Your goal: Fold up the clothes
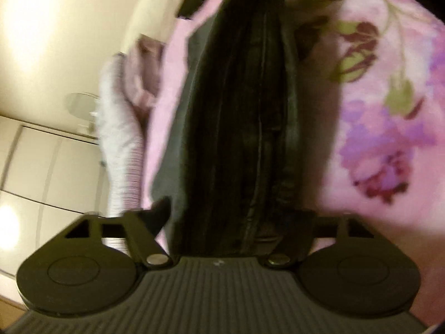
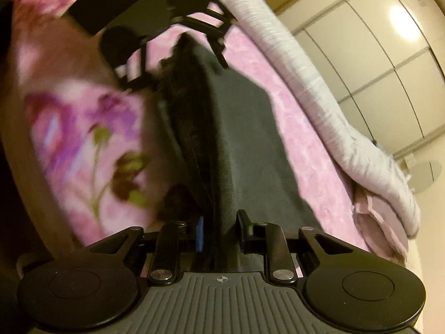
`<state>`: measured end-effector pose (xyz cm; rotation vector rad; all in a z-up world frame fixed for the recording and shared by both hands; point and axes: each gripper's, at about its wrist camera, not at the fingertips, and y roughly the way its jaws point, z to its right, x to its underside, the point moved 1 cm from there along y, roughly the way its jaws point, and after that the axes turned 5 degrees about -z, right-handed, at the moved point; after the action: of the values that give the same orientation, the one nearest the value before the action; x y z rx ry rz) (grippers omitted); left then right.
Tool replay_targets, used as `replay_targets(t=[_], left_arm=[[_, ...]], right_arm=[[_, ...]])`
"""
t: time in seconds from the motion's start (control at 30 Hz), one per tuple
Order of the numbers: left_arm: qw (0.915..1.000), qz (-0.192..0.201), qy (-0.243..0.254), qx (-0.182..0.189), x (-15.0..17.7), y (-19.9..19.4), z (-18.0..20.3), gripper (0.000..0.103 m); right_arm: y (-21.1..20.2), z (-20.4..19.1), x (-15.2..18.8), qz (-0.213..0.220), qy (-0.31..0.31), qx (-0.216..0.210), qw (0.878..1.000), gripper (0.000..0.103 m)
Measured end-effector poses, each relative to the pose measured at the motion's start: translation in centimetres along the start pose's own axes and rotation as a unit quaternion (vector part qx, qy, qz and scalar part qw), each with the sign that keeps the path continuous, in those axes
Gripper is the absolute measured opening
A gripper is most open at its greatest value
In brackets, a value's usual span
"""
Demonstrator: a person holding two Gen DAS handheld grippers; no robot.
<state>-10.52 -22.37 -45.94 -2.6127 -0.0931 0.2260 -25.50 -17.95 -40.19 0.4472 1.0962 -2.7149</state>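
Note:
A dark grey-black garment (image 1: 236, 117) is stretched lengthwise between my two grippers above a pink floral bedspread (image 1: 383, 89). My left gripper (image 1: 228, 222) is shut on one end of it, the cloth bunched between the fingers. My right gripper (image 2: 219, 228) is shut on the other end of the garment (image 2: 219, 128). The left gripper also shows in the right wrist view (image 2: 178, 53), at the far end of the cloth. Both views are blurred.
A folded light grey and pink blanket (image 2: 319, 91) lies along the bed's edge, also in the left wrist view (image 1: 122, 139). Cream wardrobe doors (image 2: 383, 64) and a wall stand beyond. The floral spread (image 2: 83, 144) lies on the other side.

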Motion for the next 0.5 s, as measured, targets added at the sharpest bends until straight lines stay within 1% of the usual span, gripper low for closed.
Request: replay_targets(t=[0.03, 0.07, 0.1, 0.13, 0.17, 0.23, 0.27, 0.33, 0.4, 0.43, 0.47, 0.5], left_arm=[[1.0, -0.001, -0.003, 0.002, 0.1, 0.0, 0.1, 0.048], [1.0, -0.001, -0.006, 0.004, 0.1, 0.0, 0.2, 0.046], [0.9999, -0.003, -0.011, 0.01, 0.2, 0.1, 0.0, 0.044], [0.9997, -0.006, -0.017, 0.017, 0.2, 0.2, -0.2, 0.043], [0.9995, -0.007, -0.023, 0.023, 0.2, 0.3, -0.5, 0.043], [0.9988, -0.011, -0.033, 0.036, 0.0, 0.5, -1.1, 0.043], [0.9983, -0.013, -0.038, 0.042, 0.0, 0.6, -1.4, 0.043], [0.9983, -0.013, -0.036, 0.043, 0.0, 0.8, -1.5, 0.043], [0.9985, -0.015, -0.035, 0.041, -0.3, 0.6, -1.3, 0.044], [0.9986, -0.016, -0.034, 0.038, -0.6, 0.4, -1.0, 0.045], [0.9987, -0.017, -0.033, 0.034, -0.7, 0.4, -0.9, 0.047], [0.9989, -0.018, -0.03, 0.031, -0.8, 0.4, -0.7, 0.048]], right_arm=[[0.1, -0.9, 0.2, 0.003, -0.011, 0.008, 1.0, 0.029], [0.2, -1.7, 0.4, 0.005, -0.021, 0.017, 1.0, 0.036], [0.5, -2.4, 0.5, 0.005, -0.031, 0.026, 0.999, 0.041], [0.9, -3.1, 0.6, 0.005, -0.041, 0.035, 0.999, 0.049], [1.5, -3.9, 0.5, 0.004, -0.05, 0.042, 0.998, 0.053], [2.4, -4.7, 0.3, 0.009, -0.074, 0.061, 0.995, 0.054], [2.9, -5.1, 0.3, 0.013, -0.088, 0.073, 0.993, 0.054], [3.9, -5.2, 0.5, 0.016, -0.103, 0.098, 0.99, 0.054], [4.6, -4.2, 0.7, 0.006, -0.094, 0.103, 0.99, 0.054], [4.8, -3.7, 0.7, 0.001, -0.085, 0.099, 0.991, 0.049], [4.8, -3.3, 0.8, 0.0, -0.076, 0.086, 0.993, 0.035], [4.8, -3.1, 0.7, -0.001, -0.074, 0.078, 0.994, 0.033]])
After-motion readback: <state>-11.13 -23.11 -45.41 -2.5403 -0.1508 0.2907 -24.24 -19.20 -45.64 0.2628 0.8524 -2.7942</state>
